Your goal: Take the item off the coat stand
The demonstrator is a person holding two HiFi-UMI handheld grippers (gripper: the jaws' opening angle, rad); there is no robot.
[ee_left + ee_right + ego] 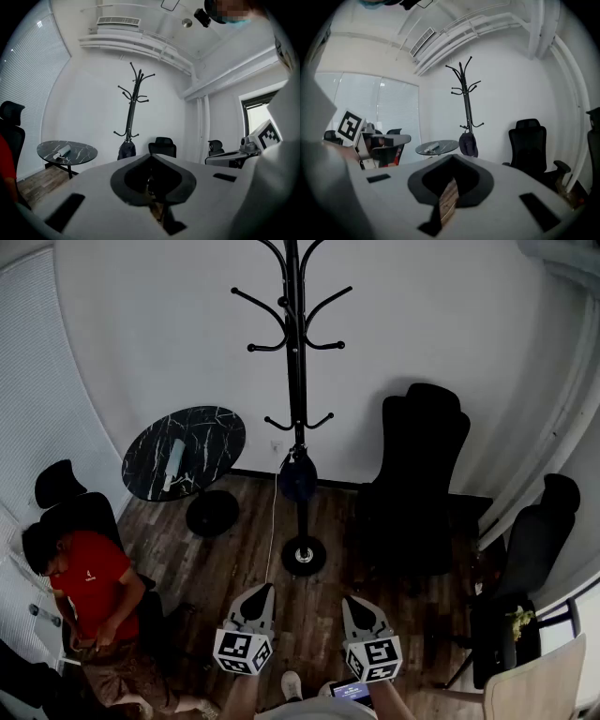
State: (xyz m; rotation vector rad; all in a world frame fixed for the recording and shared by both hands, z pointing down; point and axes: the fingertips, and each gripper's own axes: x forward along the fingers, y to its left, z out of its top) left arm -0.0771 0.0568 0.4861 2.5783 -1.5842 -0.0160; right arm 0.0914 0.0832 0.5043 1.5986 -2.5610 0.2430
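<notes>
A black coat stand [296, 381] rises against the white wall, with a round base on the wood floor. A small dark bag [297, 476] hangs from one of its low hooks. The stand [133, 110] and bag [126, 150] show far off in the left gripper view, and the stand [466, 96] and bag [468, 144] in the right gripper view. My left gripper [262, 591] and right gripper [355, 602] are held low near my body, well short of the stand. Both are shut with nothing between the jaws.
A round black marble table [184, 452] with a pale roll on it stands left of the stand. A black office chair [419, 486] sits to its right, another chair [532, 549] further right. A seated person in a red shirt [89, 585] is at the left.
</notes>
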